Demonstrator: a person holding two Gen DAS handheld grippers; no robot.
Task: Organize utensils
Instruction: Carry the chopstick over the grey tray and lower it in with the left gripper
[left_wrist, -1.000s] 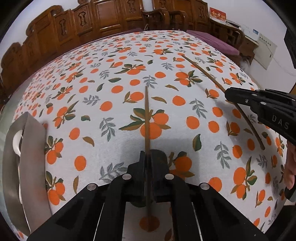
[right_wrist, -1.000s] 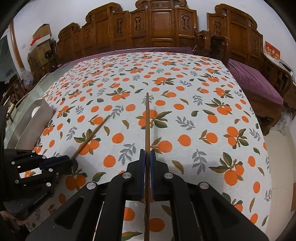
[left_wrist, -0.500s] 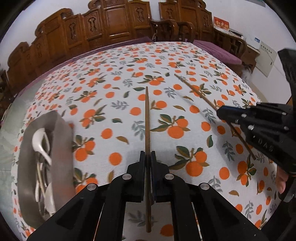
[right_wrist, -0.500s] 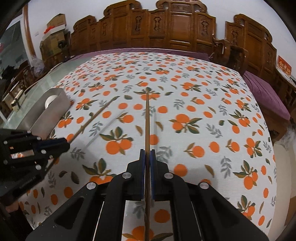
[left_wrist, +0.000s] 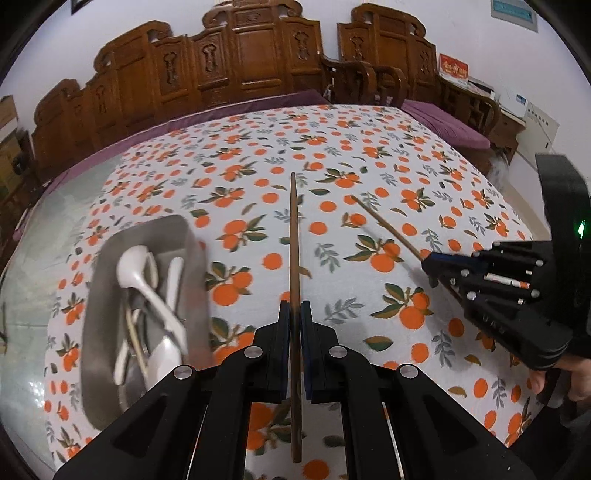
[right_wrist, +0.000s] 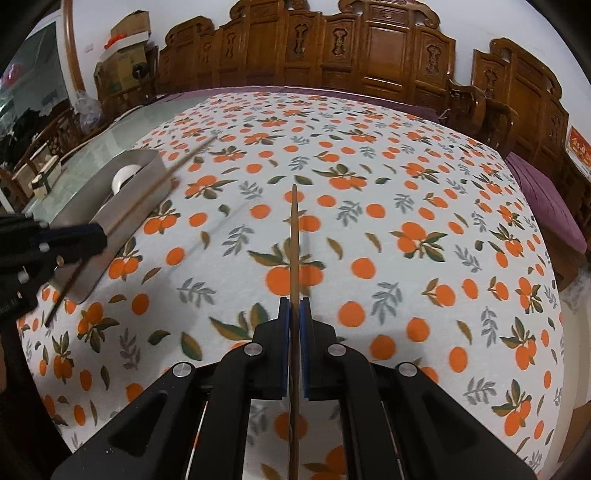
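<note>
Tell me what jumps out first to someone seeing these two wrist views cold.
Each gripper is shut on a single brown chopstick: the left gripper holds one chopstick, the right gripper the other chopstick, both pointing out over the orange-print tablecloth. To the left sits a metal tray already holding white spoons and other utensils. Carved wooden benches line the far edge.

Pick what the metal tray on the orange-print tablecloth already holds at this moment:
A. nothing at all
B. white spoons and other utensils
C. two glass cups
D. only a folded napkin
B: in the left wrist view the metal tray holds white spoons lying among other thin utensils, while each gripper's jaws are clamped on a single chopstick above the tablecloth.
</note>
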